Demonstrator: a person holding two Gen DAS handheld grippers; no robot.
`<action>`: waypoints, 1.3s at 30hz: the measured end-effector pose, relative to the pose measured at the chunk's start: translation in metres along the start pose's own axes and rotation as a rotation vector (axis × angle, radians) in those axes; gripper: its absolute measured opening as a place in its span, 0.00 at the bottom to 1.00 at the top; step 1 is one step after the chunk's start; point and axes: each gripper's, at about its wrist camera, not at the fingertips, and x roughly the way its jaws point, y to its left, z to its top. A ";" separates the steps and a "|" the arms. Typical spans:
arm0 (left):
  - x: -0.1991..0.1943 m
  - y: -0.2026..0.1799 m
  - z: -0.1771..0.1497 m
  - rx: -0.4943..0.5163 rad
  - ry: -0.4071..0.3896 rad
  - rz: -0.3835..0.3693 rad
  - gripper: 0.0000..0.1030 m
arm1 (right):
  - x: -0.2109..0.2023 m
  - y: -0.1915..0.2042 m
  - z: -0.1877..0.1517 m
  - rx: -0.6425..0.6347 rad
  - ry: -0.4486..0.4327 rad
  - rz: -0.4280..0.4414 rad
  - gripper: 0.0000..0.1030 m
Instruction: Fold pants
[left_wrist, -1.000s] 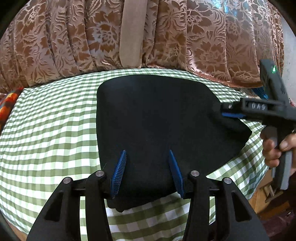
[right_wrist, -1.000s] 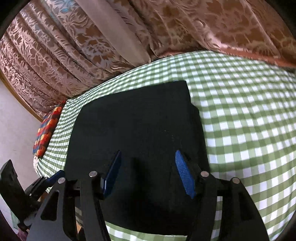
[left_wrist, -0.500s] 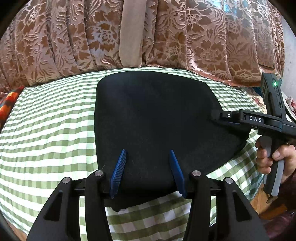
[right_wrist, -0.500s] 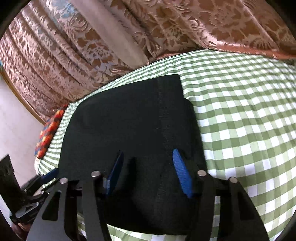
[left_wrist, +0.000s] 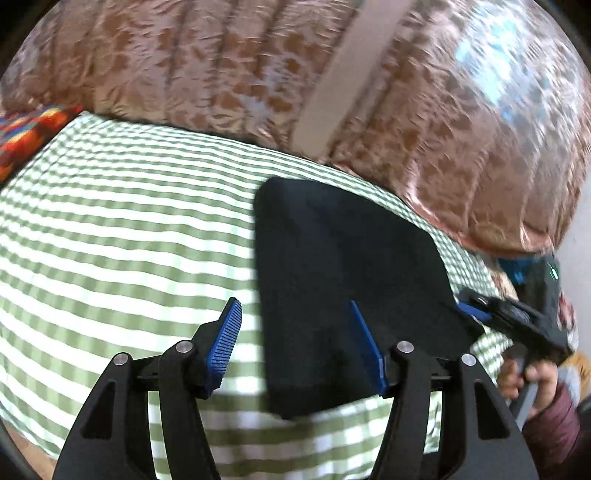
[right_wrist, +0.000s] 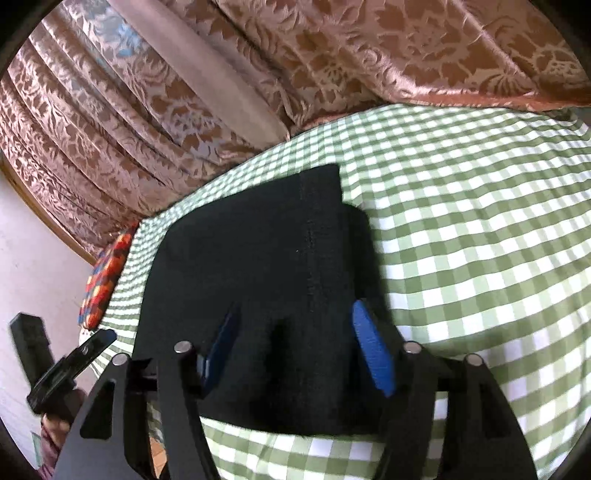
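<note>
The black pants lie folded into a flat block on the green checked cloth; they also show in the right wrist view. My left gripper is open and empty above the block's near left edge, one finger over the cloth, one over the pants. My right gripper is open and empty low over the pants' near edge; it shows at the block's right corner in the left wrist view.
Brown floral curtains hang behind the table. A red patterned cushion lies at the far left end. The table's near edge runs just under both grippers. The left gripper's body shows at the lower left of the right wrist view.
My left gripper has swung to the left, so the pants now sit right of centre in its view. The right gripper has stayed over the pants' near edge. Both remain open.
</note>
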 end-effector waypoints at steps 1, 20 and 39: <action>0.000 0.005 0.004 -0.017 0.000 -0.008 0.57 | -0.004 -0.001 0.000 0.002 -0.007 -0.007 0.64; 0.103 0.056 0.034 -0.262 0.261 -0.363 0.71 | 0.048 -0.075 0.017 0.239 0.244 0.336 0.85; 0.135 0.031 0.031 -0.167 0.334 -0.443 0.73 | 0.082 -0.061 0.020 0.126 0.297 0.325 0.61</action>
